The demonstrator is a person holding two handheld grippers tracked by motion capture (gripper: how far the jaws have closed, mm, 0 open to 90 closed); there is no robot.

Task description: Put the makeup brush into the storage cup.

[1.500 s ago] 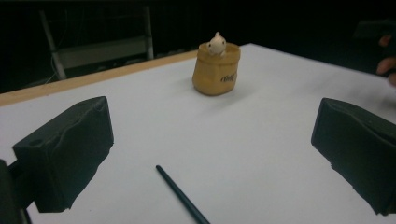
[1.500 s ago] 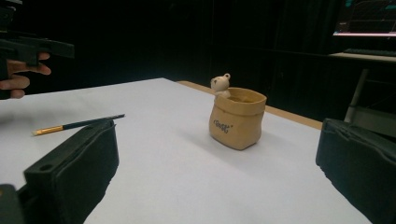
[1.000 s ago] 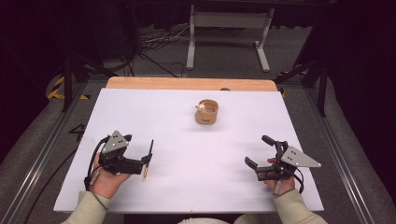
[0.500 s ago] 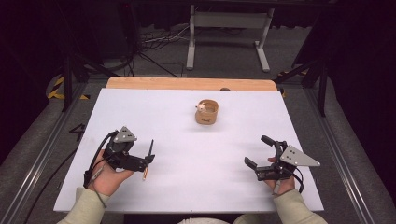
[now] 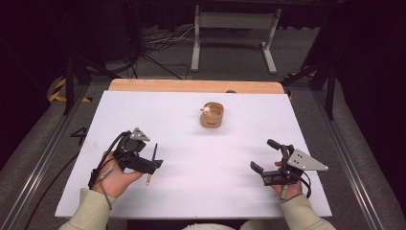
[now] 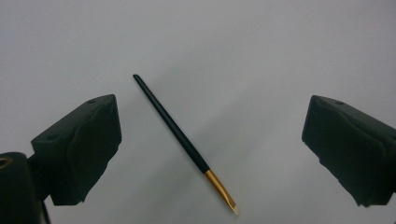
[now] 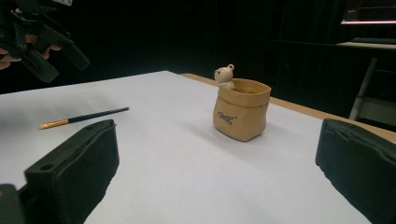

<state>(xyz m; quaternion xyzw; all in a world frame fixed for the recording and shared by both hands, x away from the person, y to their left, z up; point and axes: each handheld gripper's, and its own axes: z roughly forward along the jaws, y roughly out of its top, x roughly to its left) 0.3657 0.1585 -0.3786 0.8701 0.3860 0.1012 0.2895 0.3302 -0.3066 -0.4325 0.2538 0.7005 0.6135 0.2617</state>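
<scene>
The left gripper (image 5: 154, 160) hangs just above the white table (image 5: 191, 191) near its front left corner, jaws spread wide and pointing down, holding nothing. Directly beneath it, framed between the two black jaws in the left gripper view, a thin paintbrush (image 6: 184, 142) lies flat on the table, its black handle running away from the camera and its gold ferrule and pale tip nearer. In the high view the paintbrush (image 5: 151, 166) shows as a dark sliver just beside the gripper's jaws. Farther off, a small tan pouch-shaped pot (image 5: 212, 115) with a little bear figure on its rim stands upright near the table's middle, well apart from the brush. The right gripper (image 5: 264, 158) rests at the front right, jaws also wide open and empty, aimed toward the pot. The likely risk is that the brush, slender and lying flat, may roll or skid if one jaw reaches it first, or the jaw tips may press the table and close above the handle. Compared with a second ago, the left gripper has turned and tilted further over the brush; the right has barely moved.
</scene>
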